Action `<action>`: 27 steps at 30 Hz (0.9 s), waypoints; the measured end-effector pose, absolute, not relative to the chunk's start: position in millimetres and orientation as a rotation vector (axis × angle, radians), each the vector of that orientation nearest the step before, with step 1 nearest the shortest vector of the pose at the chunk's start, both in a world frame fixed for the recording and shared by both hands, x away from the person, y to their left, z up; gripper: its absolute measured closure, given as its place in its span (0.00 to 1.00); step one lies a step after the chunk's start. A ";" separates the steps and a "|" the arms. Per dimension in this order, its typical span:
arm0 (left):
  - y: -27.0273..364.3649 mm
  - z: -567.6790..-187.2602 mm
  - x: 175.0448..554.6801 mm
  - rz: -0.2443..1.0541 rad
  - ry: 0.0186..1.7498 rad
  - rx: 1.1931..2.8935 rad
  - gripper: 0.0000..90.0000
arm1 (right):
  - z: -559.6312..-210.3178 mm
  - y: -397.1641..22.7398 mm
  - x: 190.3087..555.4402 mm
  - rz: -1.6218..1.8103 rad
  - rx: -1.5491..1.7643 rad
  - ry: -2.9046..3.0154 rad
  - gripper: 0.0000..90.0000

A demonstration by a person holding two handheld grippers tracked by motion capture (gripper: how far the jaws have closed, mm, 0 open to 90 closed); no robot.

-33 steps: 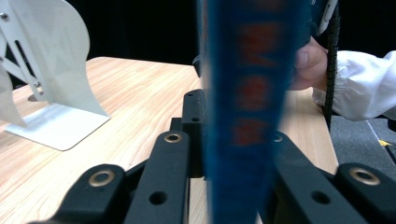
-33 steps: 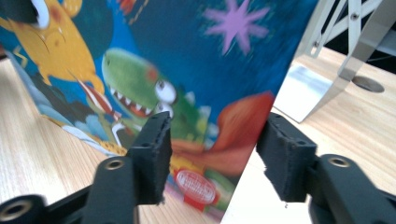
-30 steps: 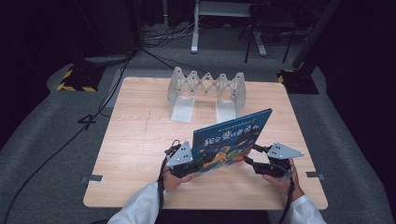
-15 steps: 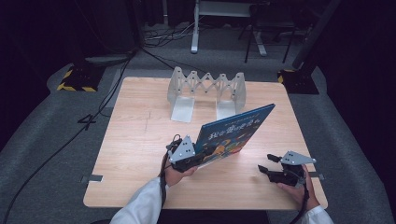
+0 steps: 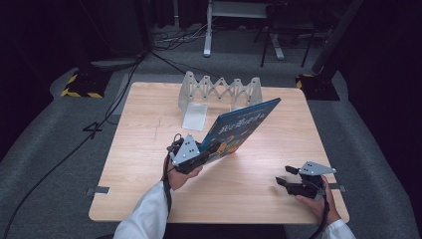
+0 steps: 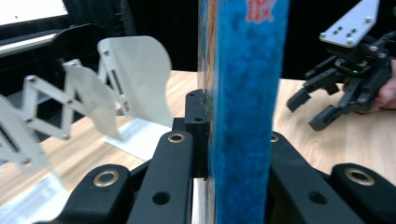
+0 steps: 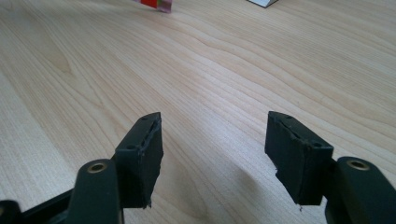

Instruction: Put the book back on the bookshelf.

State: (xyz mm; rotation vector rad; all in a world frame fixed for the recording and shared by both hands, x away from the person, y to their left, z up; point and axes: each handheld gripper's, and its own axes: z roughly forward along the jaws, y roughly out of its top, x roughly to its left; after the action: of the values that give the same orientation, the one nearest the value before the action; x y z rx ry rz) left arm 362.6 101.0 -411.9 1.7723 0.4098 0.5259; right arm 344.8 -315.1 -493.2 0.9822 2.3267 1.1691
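High view, nearest at five o'clock: right tongs rest low over the surface, jaws apart with nothing between them. At the centre, left tongs are clamped on the lower corner of a blue book, which tilts up toward one o'clock. Beyond, at twelve o'clock, stands a white folding rack.

One blue book, one white folding rack at the table's far edge, one white card and two grippers, left and right, are counted.
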 end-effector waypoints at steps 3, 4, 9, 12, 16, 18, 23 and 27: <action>105.2 -410.3 363.6 0.541 0.421 1.771 0.92 | -494.0 -314.6 345.1 1.160 0.975 2.331 0.42; 106.8 -409.5 364.0 0.554 0.425 1.776 0.92 | -494.3 -314.2 345.0 1.155 0.973 2.334 0.42; 112.0 -407.6 367.3 0.603 0.458 1.777 0.92 | -495.3 -312.9 345.5 1.146 0.972 2.340 0.42; 118.6 -407.0 370.1 0.616 0.484 1.753 0.92 | -495.4 -313.6 345.5 1.152 0.972 2.341 0.43; 129.4 -406.1 373.5 0.644 0.525 1.728 0.92 | -495.8 -313.8 346.0 1.151 0.974 2.343 0.43; 136.1 -405.6 375.0 0.656 0.548 1.711 0.92 | -496.1 -313.2 345.9 1.147 0.969 2.346 0.43; 154.1 -403.2 377.0 0.692 0.602 1.670 0.92 | -496.1 -313.3 346.3 1.149 0.975 2.346 0.43; 166.3 -401.6 379.1 0.715 0.642 1.641 0.92 | -496.2 -313.0 346.3 1.149 0.971 2.348 0.43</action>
State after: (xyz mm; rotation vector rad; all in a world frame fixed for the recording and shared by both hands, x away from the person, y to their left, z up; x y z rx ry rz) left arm 379.1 166.3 -401.6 1.6406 0.6424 0.7148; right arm 346.3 -313.0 -496.2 0.9714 2.3480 1.1487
